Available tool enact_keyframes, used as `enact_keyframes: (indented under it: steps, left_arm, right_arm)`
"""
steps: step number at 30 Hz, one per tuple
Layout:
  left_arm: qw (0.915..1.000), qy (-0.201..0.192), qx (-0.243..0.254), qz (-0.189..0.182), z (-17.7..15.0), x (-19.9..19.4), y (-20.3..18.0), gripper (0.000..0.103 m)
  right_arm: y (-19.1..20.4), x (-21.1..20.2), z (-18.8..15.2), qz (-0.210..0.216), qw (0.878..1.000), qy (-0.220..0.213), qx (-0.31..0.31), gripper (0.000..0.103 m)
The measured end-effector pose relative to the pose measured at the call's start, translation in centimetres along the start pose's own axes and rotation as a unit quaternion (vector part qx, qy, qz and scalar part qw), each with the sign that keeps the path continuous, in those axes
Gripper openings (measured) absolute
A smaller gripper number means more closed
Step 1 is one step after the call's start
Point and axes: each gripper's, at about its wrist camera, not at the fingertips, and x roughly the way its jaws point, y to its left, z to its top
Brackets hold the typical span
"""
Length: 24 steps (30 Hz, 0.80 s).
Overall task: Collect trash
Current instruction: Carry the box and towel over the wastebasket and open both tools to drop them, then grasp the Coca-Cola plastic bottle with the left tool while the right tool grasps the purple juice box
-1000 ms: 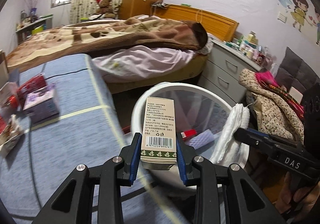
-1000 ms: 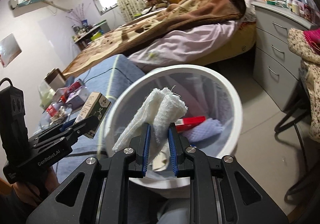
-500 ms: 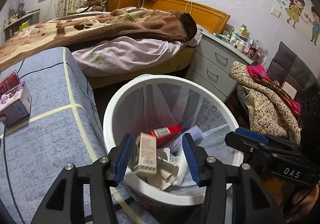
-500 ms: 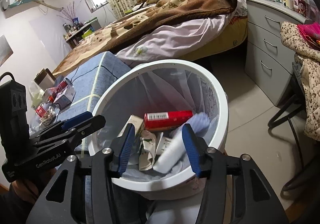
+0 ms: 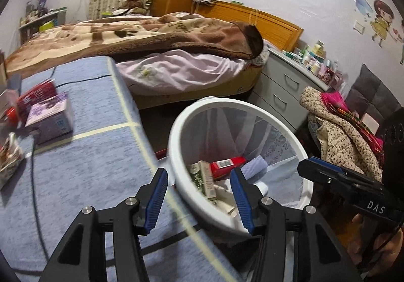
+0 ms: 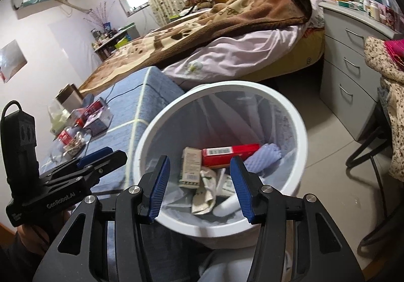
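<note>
A white bin (image 5: 240, 103) (image 6: 227, 85) with a clear liner stands beside the blue table. In it lie a green-and-white carton (image 5: 205, 178) (image 6: 190, 163), a red box (image 5: 228, 163) (image 6: 229, 152), a pale blue cloth (image 6: 262, 156) and a white rolled cloth (image 6: 227, 203). My left gripper (image 5: 198, 173) hangs open over the bin's near-left rim, nothing between its blue pads. My right gripper (image 6: 200, 159) is open above the bin's near side, also holding nothing. Each gripper shows in the other's view: the right gripper (image 5: 305, 168) and the left gripper (image 6: 113, 154).
The blue table (image 5: 88, 156) carries a purple box (image 5: 49, 118), a red pack (image 5: 35, 95), wrappers (image 5: 7, 156) and a black cable. Behind it is a bed (image 5: 164, 37) under a brown blanket. Grey drawers (image 5: 280, 95) and a chair piled with clothes (image 5: 341, 130) stand right of the bin.
Both grippers opened: the left let go of the carton, the right of the white cloth, and both now lie in the bin. The left gripper has shifted left toward the table edge.
</note>
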Motion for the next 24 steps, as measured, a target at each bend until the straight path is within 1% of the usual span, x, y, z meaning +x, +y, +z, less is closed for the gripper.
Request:
enact_keyframes:
  steps: [3,8,10,16,18,24]
  left_arm:
    - [0.9999,-0.005,-0.014,0.009,-0.5,-1.1,1.1,0.051]
    - [0.9986,-0.012,-0.031,0.042,-1.5,-2.9,3.2,0.051]
    - [0.9984,-0.014,-0.034,0.044,-2.0,-3.4,3.8,0.051]
    - [0.9958,-0.019,-0.055,0.07,-3.4,-5.4,6.2,0.051]
    - [0.995,-0.021,-0.061,0.076,-3.8,-6.0,7.1,0.051]
    - [0.9918,-0.027,-0.074,0.1,-4.6,-7.6,9.0,0.051]
  right_arm:
    - [1.0,0.1,-0.1,0.013,1.0,0.005,-0.012,0.051]
    - [2.7,0.6,-0.3,0.029,0.999,0.014,-0.031,0.051]
    - [3.5,0.8,-0.4,0.037,0.998,0.017,-0.04,0.051]
    - [5.9,1.3,-0.6,0.059,0.996,0.017,-0.06,0.051]
    - [6.7,1.6,-0.6,0.064,0.995,0.018,-0.07,0.055]
    - [8.9,2.3,-0.6,0.08,0.992,0.022,-0.099,0.055]
